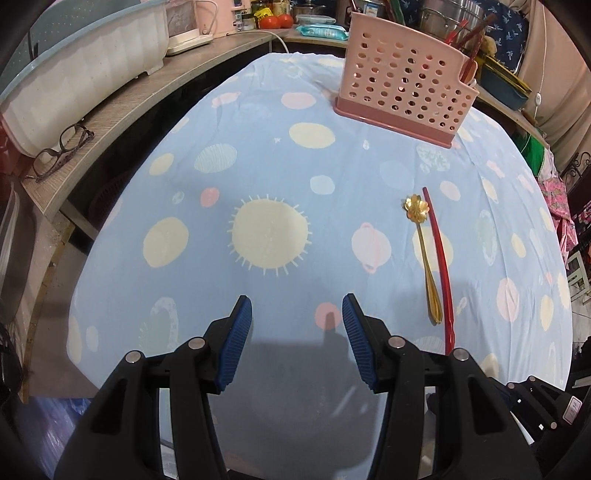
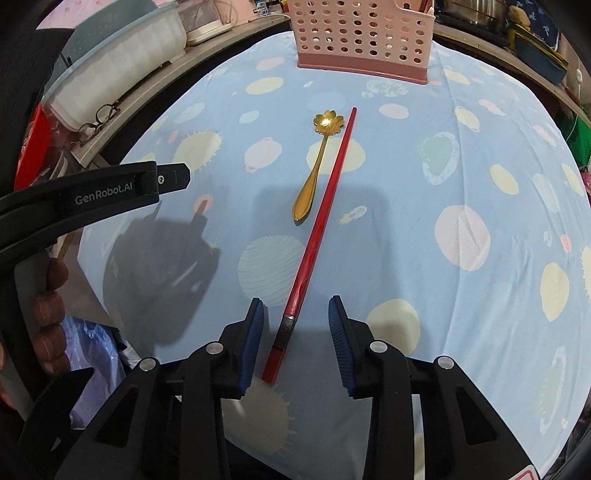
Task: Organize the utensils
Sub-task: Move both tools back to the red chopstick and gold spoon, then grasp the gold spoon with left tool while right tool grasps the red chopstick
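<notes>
I see the right gripper [image 2: 295,339] with tongs apart, straddling the red chopstick's [image 2: 314,236] near end without contact. The gold spoon [image 2: 314,173] lies beside it at 11 o'clock. The left gripper [image 1: 297,341] is spread, empty. The pink utensil basket [image 2: 360,35] at 12 o'clock is cut off; its contents are unclear.

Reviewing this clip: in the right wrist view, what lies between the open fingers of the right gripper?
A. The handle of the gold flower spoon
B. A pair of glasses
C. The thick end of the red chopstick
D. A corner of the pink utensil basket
C: the red chopstick runs its thick end into the gap of the open right gripper, ungripped, while the gold spoon lies farther ahead.
</notes>
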### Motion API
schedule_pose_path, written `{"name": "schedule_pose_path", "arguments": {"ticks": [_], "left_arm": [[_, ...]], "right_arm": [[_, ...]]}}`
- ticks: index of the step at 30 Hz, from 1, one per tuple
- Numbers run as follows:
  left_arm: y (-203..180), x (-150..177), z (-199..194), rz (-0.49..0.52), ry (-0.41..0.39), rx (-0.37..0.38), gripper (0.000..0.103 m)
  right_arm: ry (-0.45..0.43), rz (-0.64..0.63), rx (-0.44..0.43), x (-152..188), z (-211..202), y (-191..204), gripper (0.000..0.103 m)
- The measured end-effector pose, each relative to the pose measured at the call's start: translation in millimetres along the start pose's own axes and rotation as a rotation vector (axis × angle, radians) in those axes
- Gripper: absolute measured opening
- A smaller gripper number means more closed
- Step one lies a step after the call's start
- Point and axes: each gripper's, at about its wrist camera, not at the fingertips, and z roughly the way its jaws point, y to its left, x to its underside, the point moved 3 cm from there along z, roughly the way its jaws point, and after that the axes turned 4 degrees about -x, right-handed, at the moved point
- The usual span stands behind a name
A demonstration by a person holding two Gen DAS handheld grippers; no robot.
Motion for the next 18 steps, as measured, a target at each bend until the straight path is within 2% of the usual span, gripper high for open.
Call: {"name": "schedule_pose_path", "arguments": {"ticks": [3, 8, 14, 18], "left_arm": [[-2, 1, 0, 0.003, 0.001, 0.004, 0.049], [-7, 2, 0, 0.012, 0.004, 0.011, 0.049], [-19, 3, -2, 0.029, 0.008, 0.051, 0.049], [-31, 2, -3, 0.041, 0.008, 0.091, 0.054]], "right_arm": [[-0.004, -0.01, 0.027, 2, 0, 0, 0.029], [-0.013, 0.036, 0.027, 3, -2, -14, 0.009], [-0.035, 0.102, 0.028, 5, -7, -32, 0.007], [-0.05, 0.144, 0.042, 4, -11, -47, 0.007]]}}
